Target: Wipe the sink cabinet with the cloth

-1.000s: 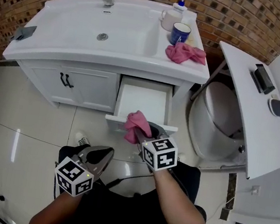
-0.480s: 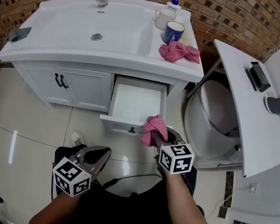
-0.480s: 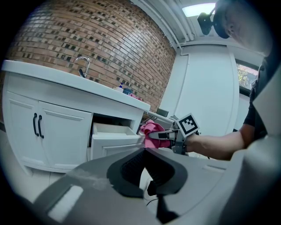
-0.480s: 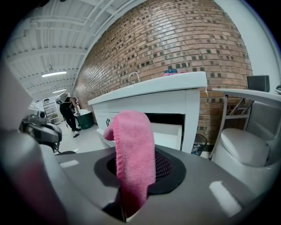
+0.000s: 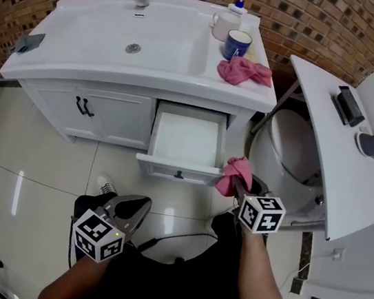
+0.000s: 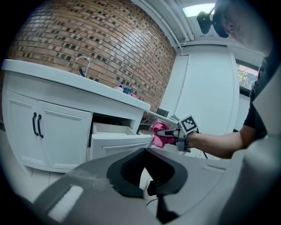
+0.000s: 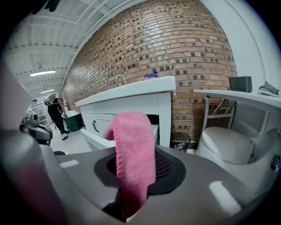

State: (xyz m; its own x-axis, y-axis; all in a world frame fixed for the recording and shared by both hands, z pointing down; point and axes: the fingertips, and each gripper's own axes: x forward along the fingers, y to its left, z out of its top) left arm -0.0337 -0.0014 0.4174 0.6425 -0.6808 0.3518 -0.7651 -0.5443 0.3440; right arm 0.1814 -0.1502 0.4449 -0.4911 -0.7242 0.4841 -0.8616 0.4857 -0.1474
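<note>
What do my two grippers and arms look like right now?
The left gripper and right gripper share grey tapered jaws with black pads, and each carries a white cube of black square markers. Forearms are bare; clothing is black.

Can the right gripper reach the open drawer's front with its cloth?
Probably yes: the right gripper, holding the pink cloth, sits just right of the drawer front, nothing between them.
</note>
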